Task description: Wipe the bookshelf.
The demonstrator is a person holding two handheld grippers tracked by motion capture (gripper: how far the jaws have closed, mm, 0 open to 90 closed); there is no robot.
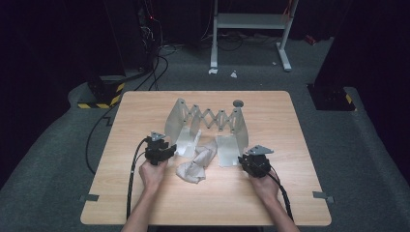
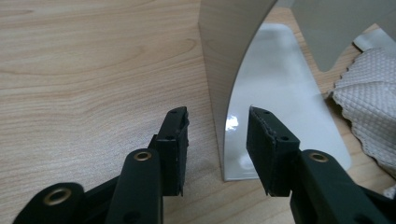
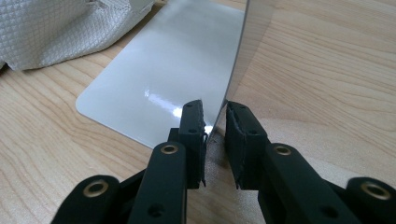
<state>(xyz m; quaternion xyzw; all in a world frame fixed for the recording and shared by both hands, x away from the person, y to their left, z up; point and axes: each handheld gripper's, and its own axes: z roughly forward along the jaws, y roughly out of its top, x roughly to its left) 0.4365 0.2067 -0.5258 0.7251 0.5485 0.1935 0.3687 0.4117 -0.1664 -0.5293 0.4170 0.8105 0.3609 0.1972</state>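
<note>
A folding metal rack with a scissor lattice stands on the wooden table. Between its two end plates lies a crumpled white cloth. My left gripper is at the left end plate. In the left gripper view its jaws stand apart on either side of the upright plate's edge without pressing it, and the cloth lies to the right. My right gripper is at the right end plate, and its jaws are pinched on that upright plate, beside its flat foot.
A small grey round object sits on the table behind the rack's right end. Cables trail from both grippers toward the table's near edge. A white shelf stand is on the floor beyond the table.
</note>
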